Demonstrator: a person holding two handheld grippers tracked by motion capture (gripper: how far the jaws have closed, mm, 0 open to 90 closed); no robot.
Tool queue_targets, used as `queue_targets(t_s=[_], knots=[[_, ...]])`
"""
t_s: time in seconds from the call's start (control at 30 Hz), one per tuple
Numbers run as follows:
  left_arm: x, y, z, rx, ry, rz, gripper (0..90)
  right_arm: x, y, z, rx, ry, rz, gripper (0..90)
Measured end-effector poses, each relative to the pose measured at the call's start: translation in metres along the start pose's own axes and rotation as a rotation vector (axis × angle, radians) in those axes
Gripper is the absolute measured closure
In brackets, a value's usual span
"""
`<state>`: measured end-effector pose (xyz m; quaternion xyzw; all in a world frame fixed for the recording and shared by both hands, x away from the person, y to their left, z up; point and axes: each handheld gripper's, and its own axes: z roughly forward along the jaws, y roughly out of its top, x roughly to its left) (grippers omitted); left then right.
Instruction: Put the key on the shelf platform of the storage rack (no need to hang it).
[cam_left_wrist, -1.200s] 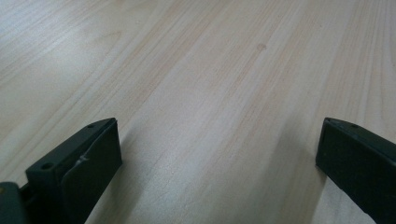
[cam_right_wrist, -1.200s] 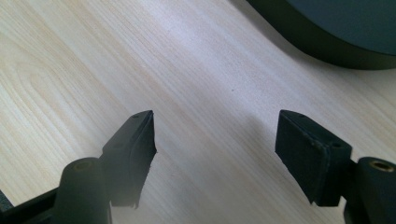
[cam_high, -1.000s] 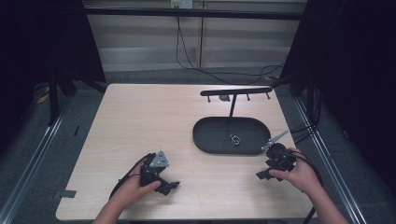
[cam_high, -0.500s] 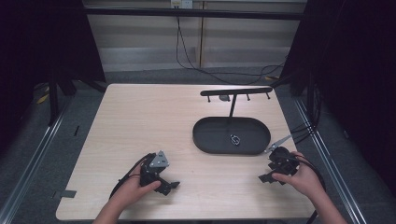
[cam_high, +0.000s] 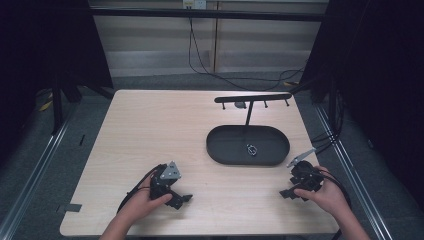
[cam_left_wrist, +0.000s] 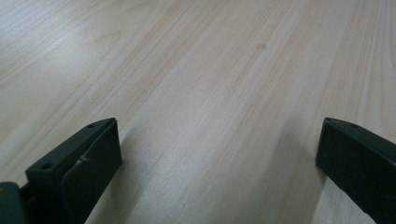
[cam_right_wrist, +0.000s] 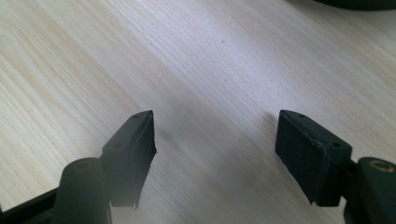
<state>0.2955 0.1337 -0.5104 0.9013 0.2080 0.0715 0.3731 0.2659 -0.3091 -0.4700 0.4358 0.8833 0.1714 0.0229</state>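
Note:
A black oval tray (cam_high: 270, 152) lies on the light wooden table (cam_high: 160, 130), with a thin post rising from its back to a black crossbar (cam_high: 252, 98) that carries small pegs. A small metal ring-like piece (cam_high: 251, 149) lies in the tray. My left gripper (cam_high: 181, 199) rests low on the table near the front left, held by a hand, open (cam_left_wrist: 219, 154) with bare wood between its jaws. My right gripper (cam_high: 289, 192) sits near the front right, just below the tray's right end, open (cam_right_wrist: 215, 140) over bare wood.
Cables trail from both grippers toward the table's front edge. Dark metal frame rails run along both sides of the table. Cables hang down the back wall. The tray's edge (cam_right_wrist: 359, 3) shows at the top of the right gripper view.
The right hand and gripper have slid a little toward the front edge, away from the tray. The left gripper has stayed put.

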Motion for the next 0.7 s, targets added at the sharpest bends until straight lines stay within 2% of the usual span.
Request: queue_targets(t_s=[0.47, 0.7], knots=[[0.0, 0.0, 0.0, 0.0, 0.0, -0.001, 0.0, -0.0006, -0.0085, 0.0024, -0.006, -0.01, -0.001, 28.7], [-0.0001, 0.0, 0.0001, 0.0, 0.001, 0.0, 0.0, 0.002, -0.0099, 0.0039, -0.01, -0.051, -0.036, 28.7]])
